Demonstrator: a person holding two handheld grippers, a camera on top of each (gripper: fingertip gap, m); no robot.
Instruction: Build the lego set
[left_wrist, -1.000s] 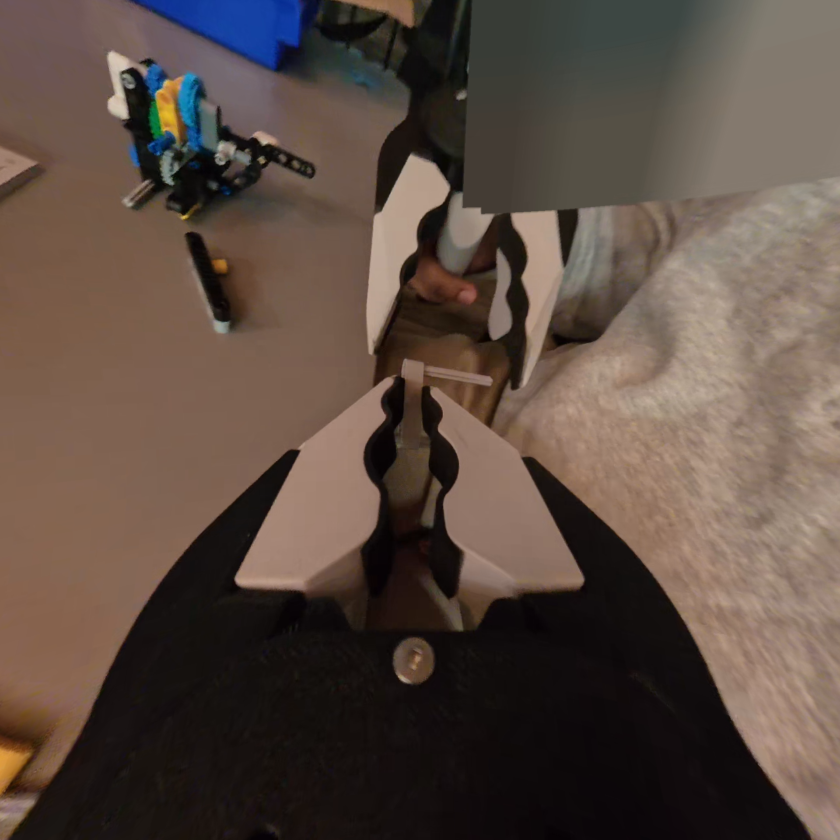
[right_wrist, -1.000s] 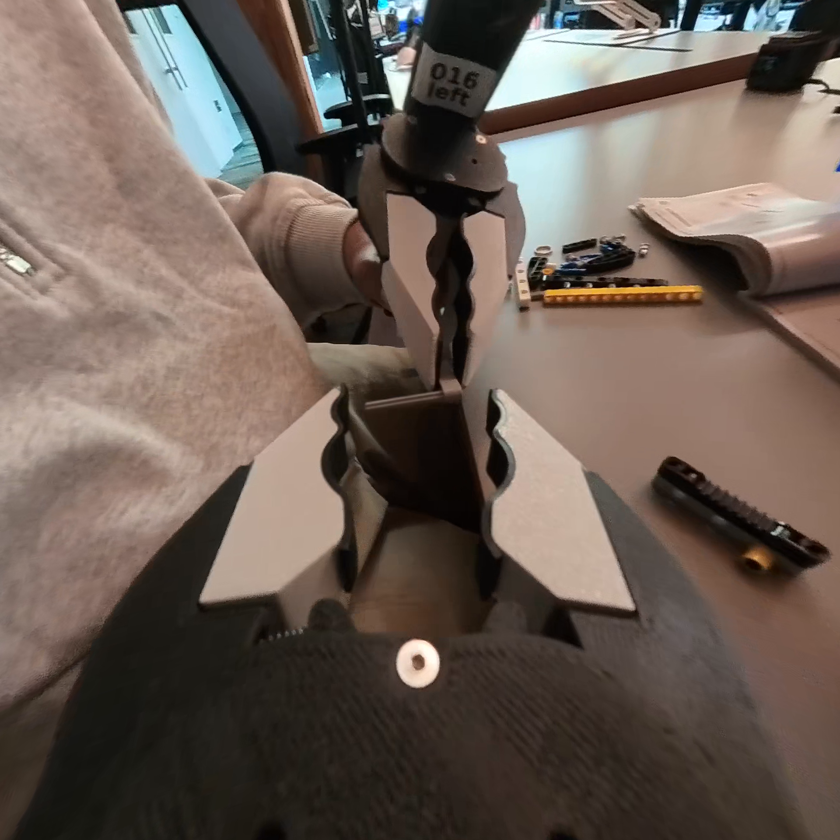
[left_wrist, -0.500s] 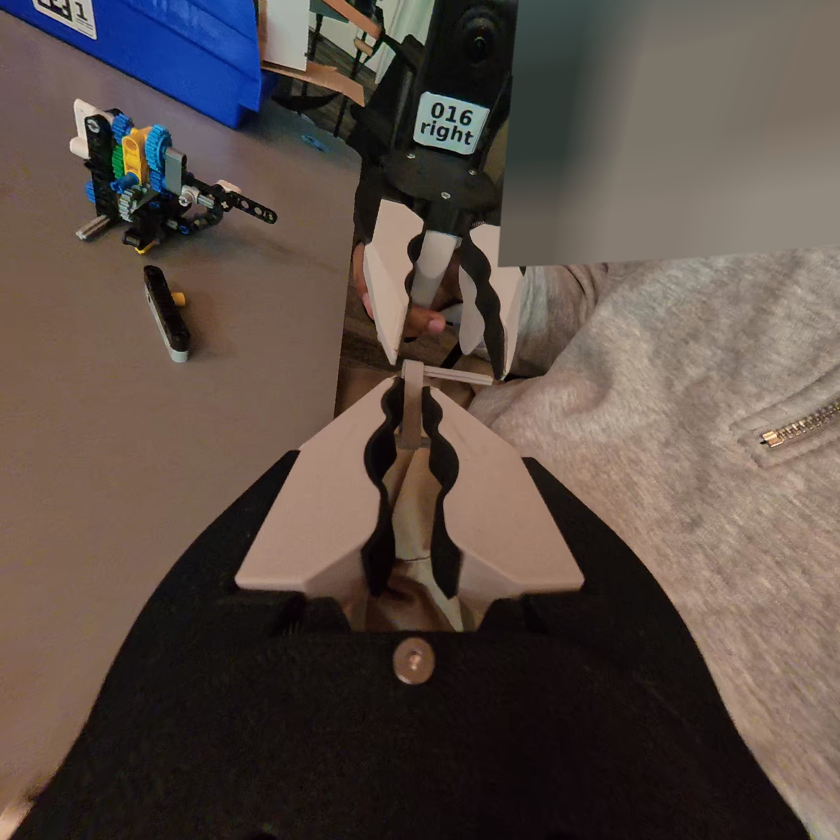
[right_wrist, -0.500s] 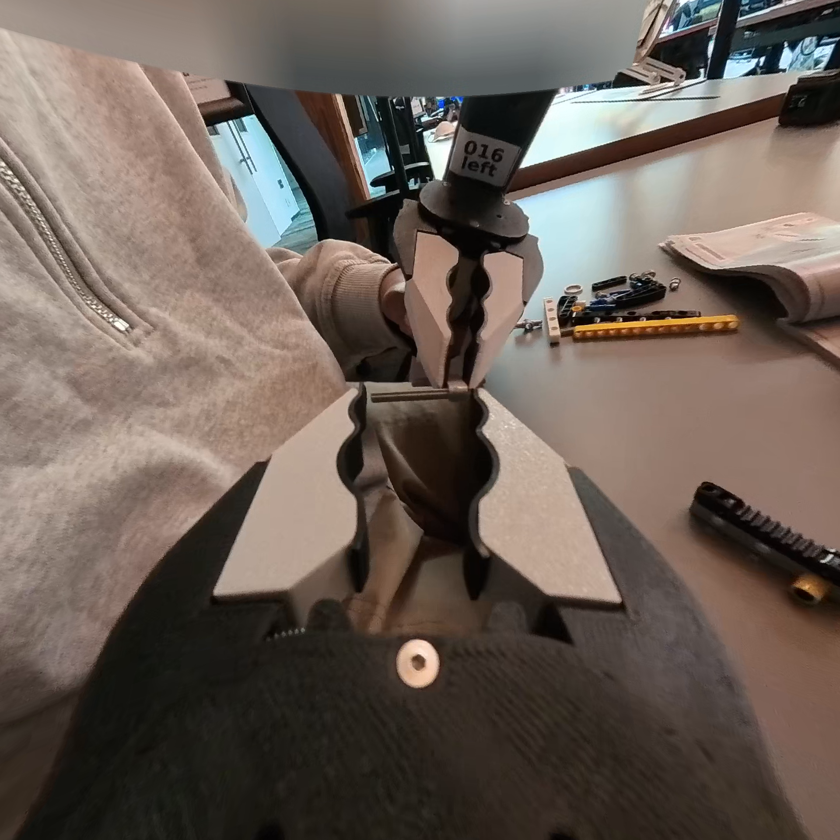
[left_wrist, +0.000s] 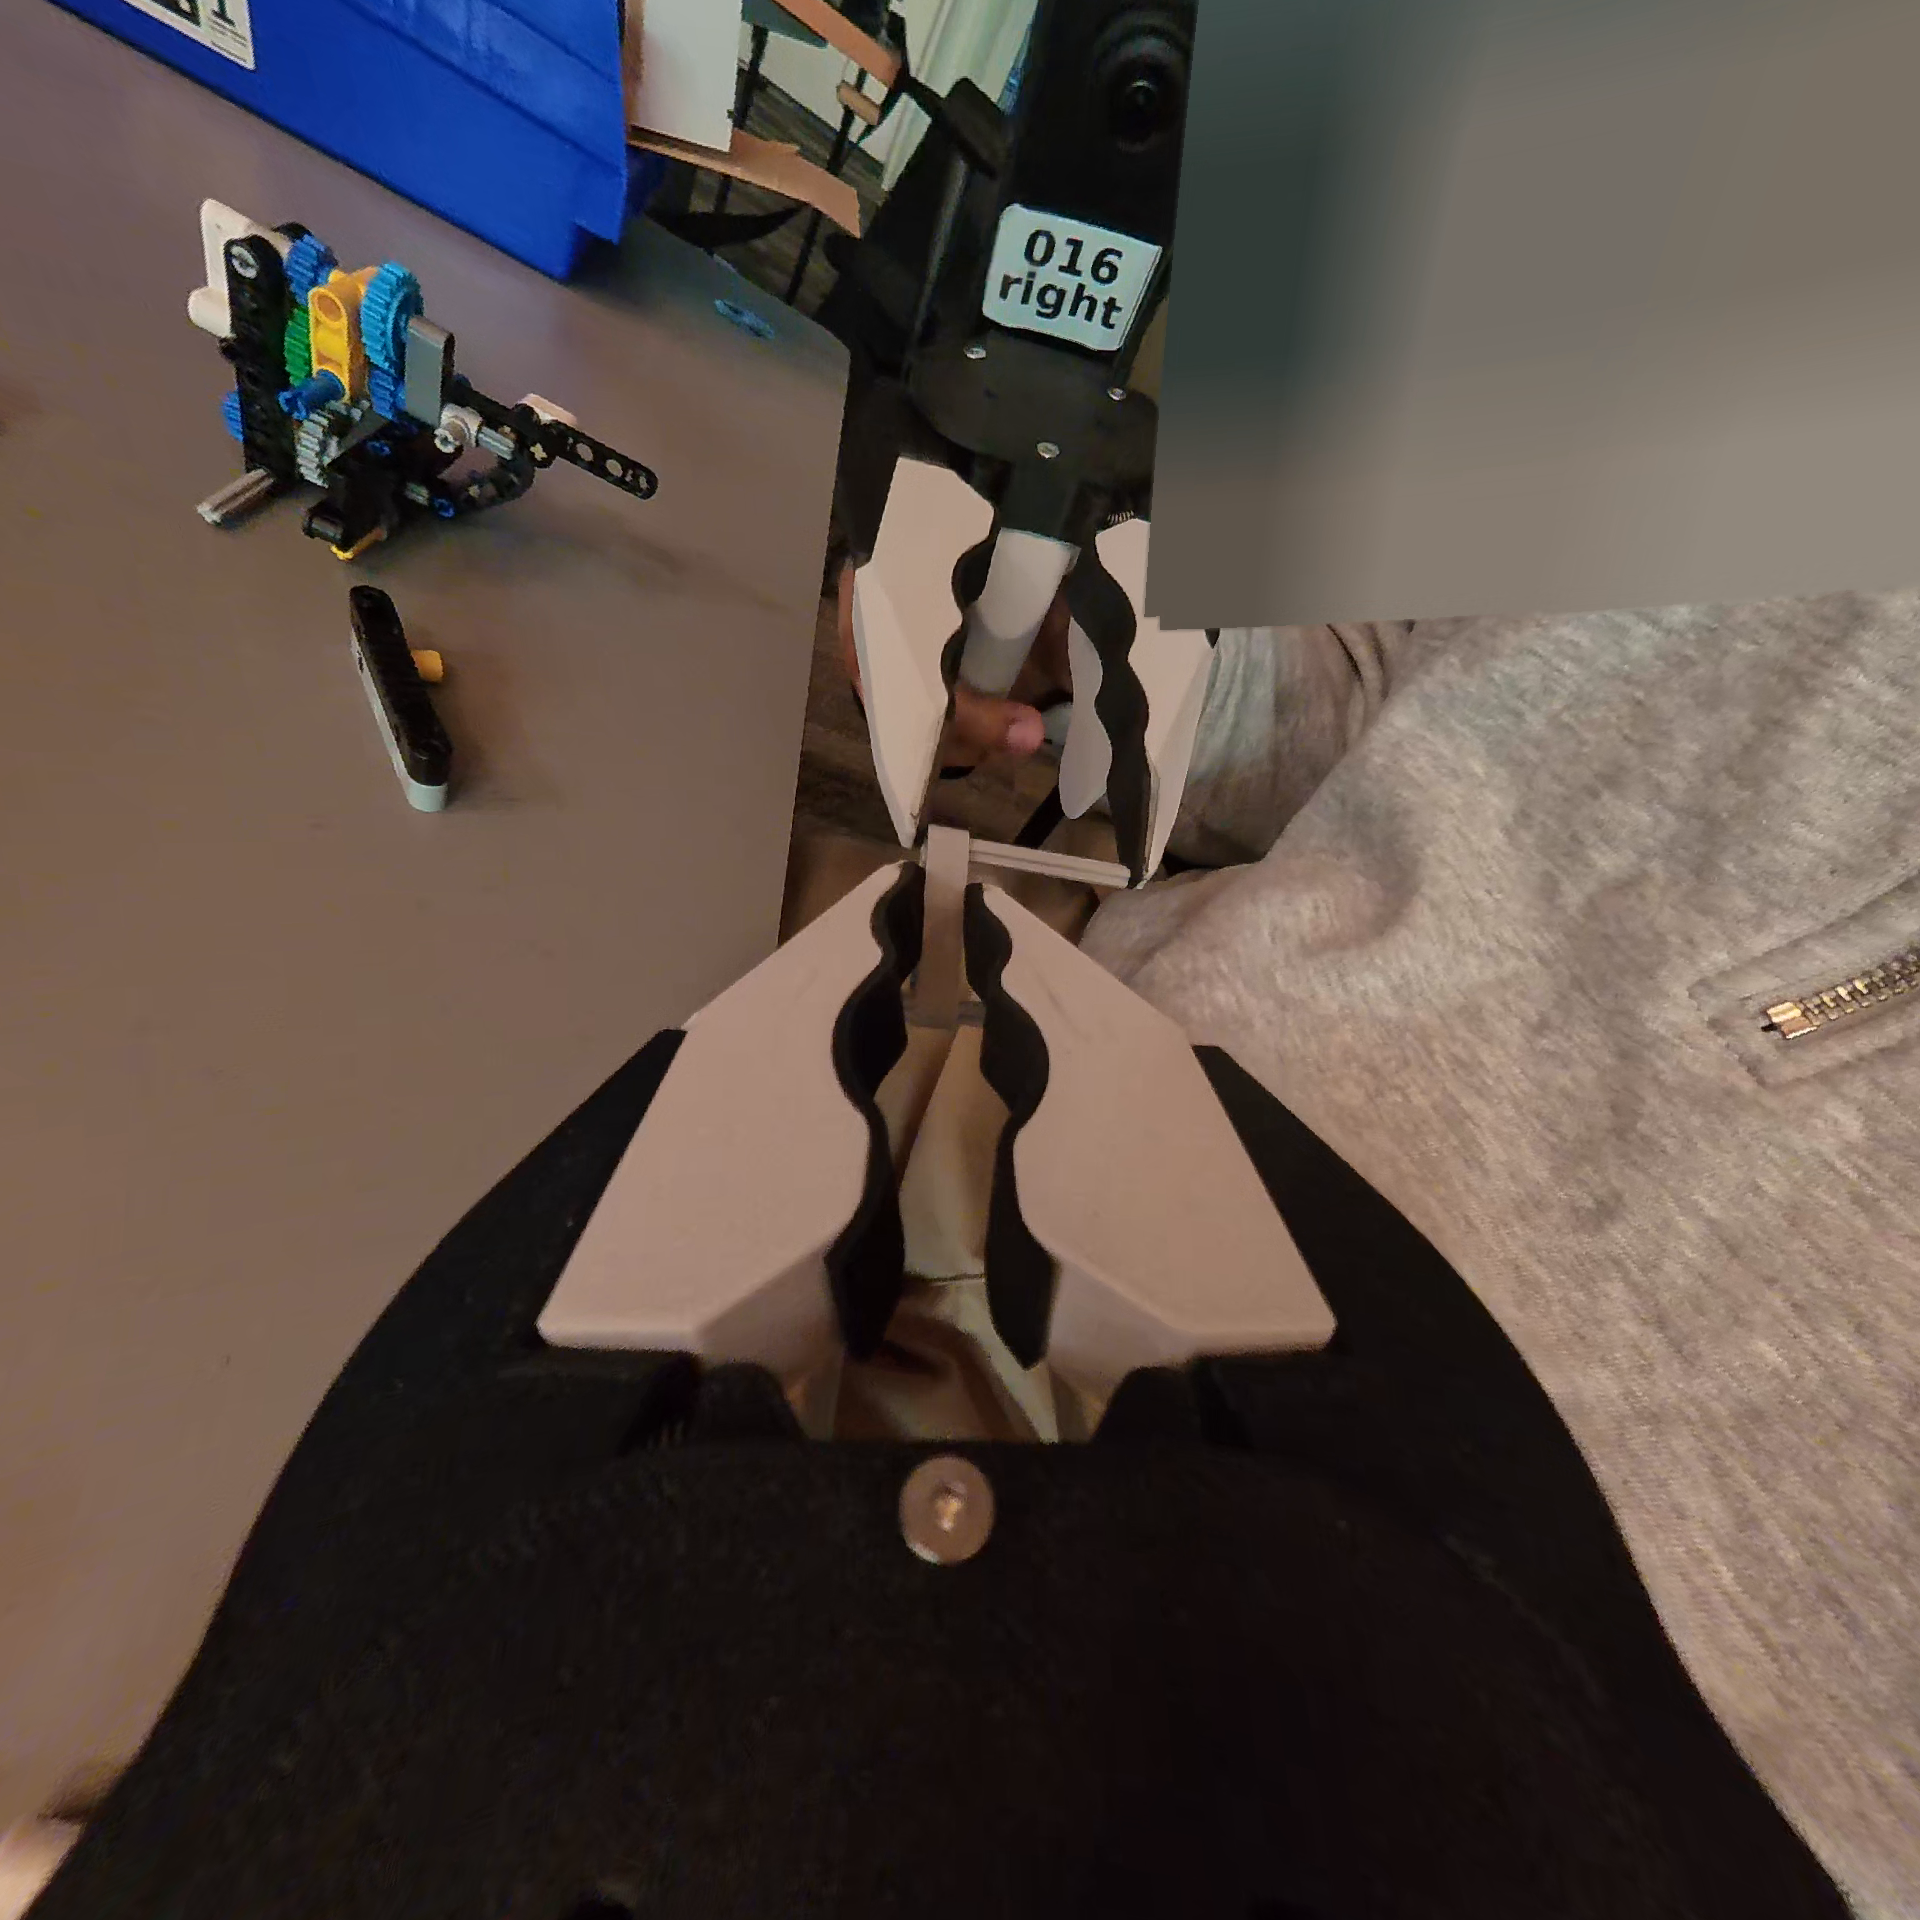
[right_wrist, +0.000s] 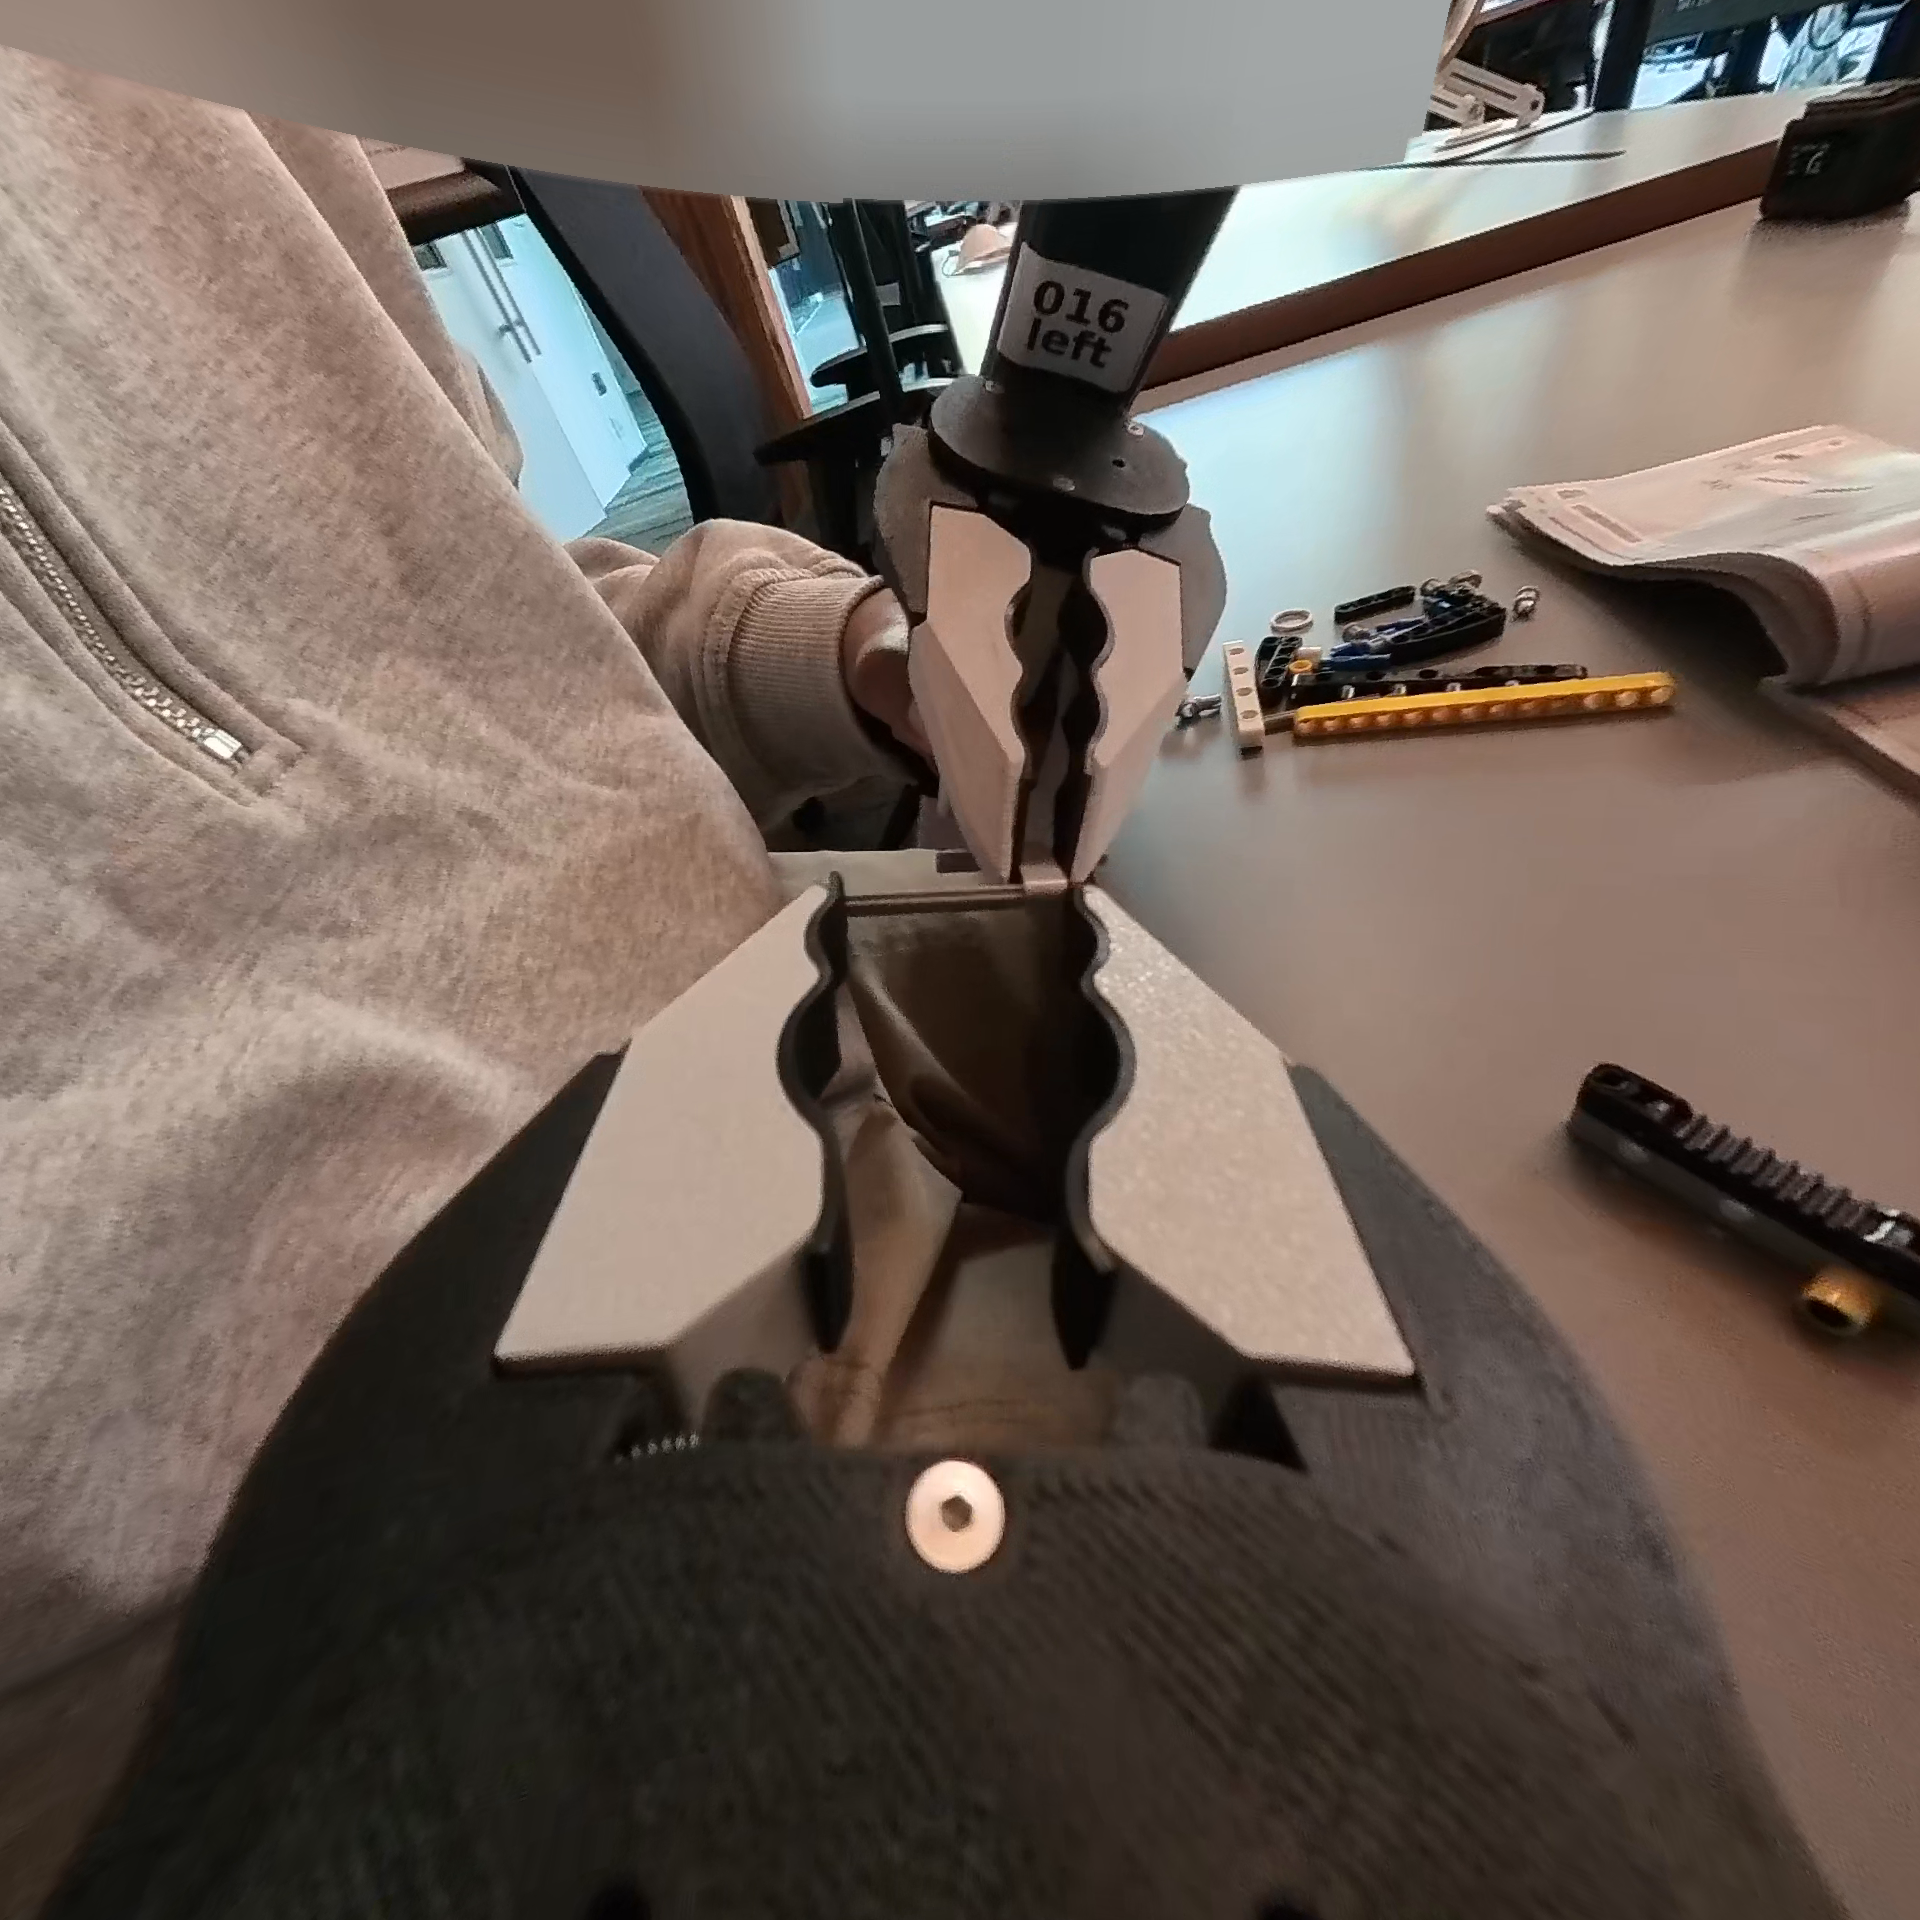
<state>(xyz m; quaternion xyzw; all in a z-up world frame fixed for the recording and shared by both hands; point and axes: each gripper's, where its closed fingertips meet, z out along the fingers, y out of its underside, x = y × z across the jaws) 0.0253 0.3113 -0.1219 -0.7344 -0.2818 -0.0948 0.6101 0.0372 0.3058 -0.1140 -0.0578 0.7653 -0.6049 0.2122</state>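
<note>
The left gripper (left_wrist: 943, 883) is clamped on one small grey lego piece (left_wrist: 943, 940) off the table's (left_wrist: 416, 1039) edge, over the person's lap — a thin grey axle (left_wrist: 1044, 864) juts sideways from it, spanning the spread fingertips of the right gripper (right_wrist: 956, 902). On the table: one part-built model (left_wrist: 353, 390) and one black toothed beam (left_wrist: 400, 694) near it

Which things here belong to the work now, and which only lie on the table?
In use:
- left gripper, shut on the grey piece
- thin grey rod, stuck in that piece
- right gripper, jaws open around the rod

Lying about:
- half-built model
- black toothed bar
- yellow beam
- booklet
</note>
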